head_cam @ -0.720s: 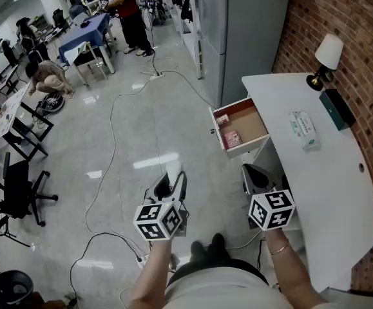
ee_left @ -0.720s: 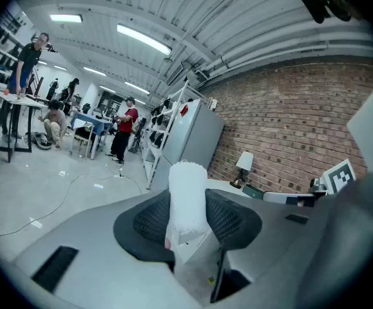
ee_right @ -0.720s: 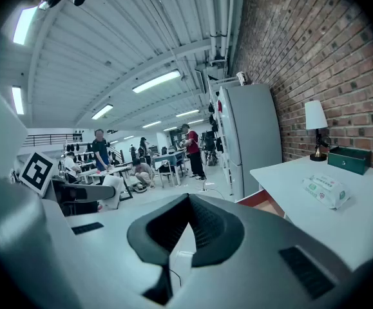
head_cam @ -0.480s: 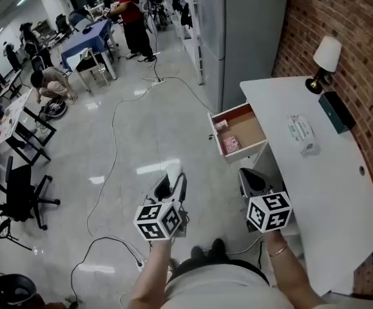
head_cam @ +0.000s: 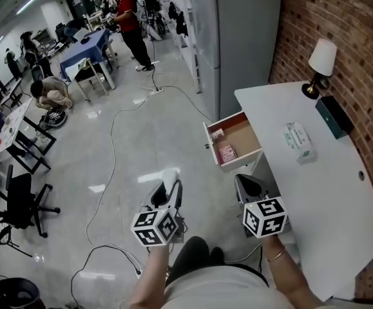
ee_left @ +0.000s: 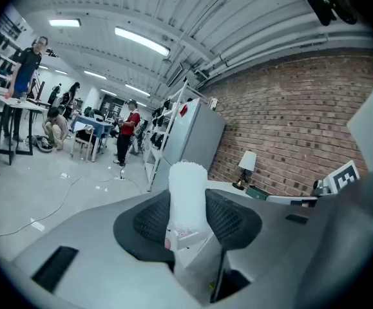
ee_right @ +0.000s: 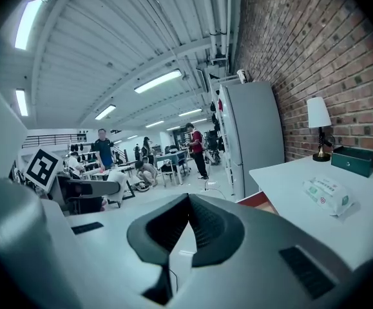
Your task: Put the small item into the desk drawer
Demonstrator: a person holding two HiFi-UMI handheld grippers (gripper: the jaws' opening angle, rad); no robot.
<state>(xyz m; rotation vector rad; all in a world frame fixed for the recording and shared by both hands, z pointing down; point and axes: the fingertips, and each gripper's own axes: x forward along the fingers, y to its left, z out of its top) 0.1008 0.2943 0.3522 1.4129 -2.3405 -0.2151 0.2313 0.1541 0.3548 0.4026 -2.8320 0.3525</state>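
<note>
My left gripper (head_cam: pixel 165 194) is shut on a small white cylindrical item (head_cam: pixel 169 176), held over the floor to the left of the desk. In the left gripper view the white item (ee_left: pixel 187 188) stands upright between the two dark pads of the left gripper (ee_left: pixel 189 223). My right gripper (head_cam: pixel 246 185) hangs just below the open drawer (head_cam: pixel 243 136), its fingertips meeting with nothing between them; the right gripper (ee_right: pixel 187 201) shows the same in its own view. The drawer juts from the white desk (head_cam: pixel 328 192) and holds a pink packet (head_cam: pixel 227 153).
On the desk lie a tissue pack (head_cam: pixel 299 140), a teal box (head_cam: pixel 333 116) and a lamp (head_cam: pixel 319 64). A grey cabinet (head_cam: pixel 244 37) stands behind the desk, a brick wall (head_cam: pixel 347 31) to the right. Cables (head_cam: pixel 118 147) trail over the floor; people, chairs and tables are far left.
The head view has shifted, so the desk and drawer sit a little lower and further left. Both grippers keep their pose, and the left one still holds the white item.
</note>
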